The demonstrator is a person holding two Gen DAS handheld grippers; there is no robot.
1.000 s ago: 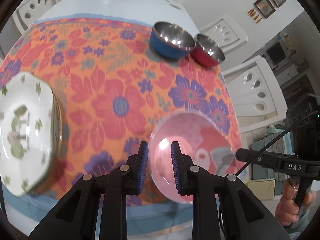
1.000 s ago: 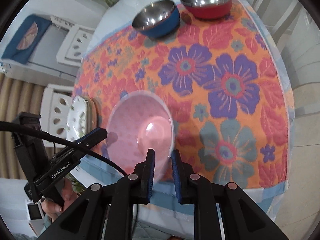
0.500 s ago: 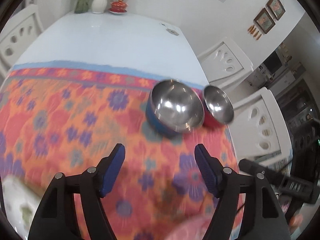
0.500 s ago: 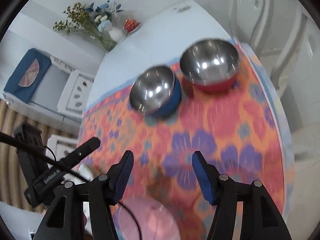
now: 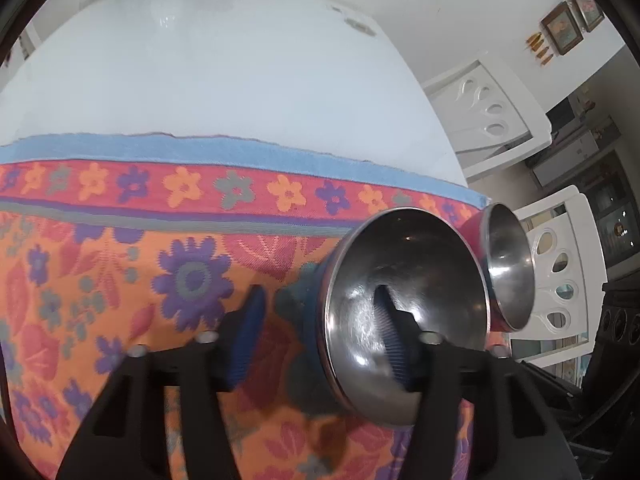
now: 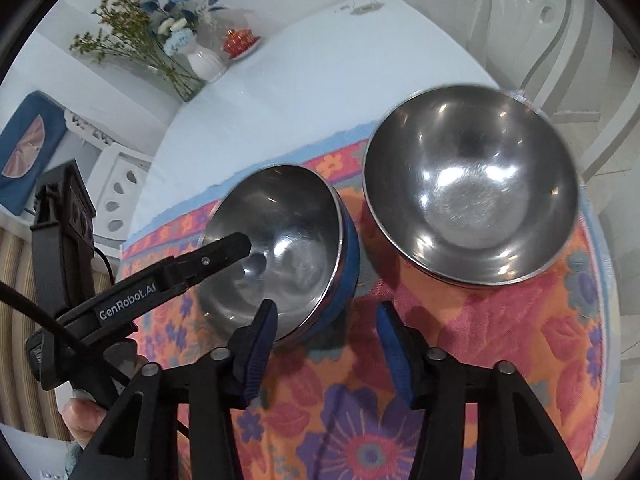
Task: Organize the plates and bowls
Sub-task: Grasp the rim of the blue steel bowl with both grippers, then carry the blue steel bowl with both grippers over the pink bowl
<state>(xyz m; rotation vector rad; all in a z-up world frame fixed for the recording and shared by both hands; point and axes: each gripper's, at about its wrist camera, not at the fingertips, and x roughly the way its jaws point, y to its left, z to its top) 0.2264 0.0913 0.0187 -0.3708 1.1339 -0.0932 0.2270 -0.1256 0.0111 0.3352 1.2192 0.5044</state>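
A blue steel-lined bowl stands on the floral cloth beside a red steel-lined bowl. My left gripper is open and straddles the blue bowl's near left wall, its right finger inside the bowl and its left finger outside. In the right wrist view the blue bowl sits left of the red bowl, with the left gripper's finger reaching over the rim. My right gripper is open, just in front of the blue bowl's right side, holding nothing.
The floral cloth ends at a blue border; bare white table lies beyond. A vase of flowers and a small red dish stand at the far end. White chairs stand to the right.
Both grippers have opened, left the pink bowl and moved forward to the steel bowls. The left gripper's right finger is now inside the blue bowl.
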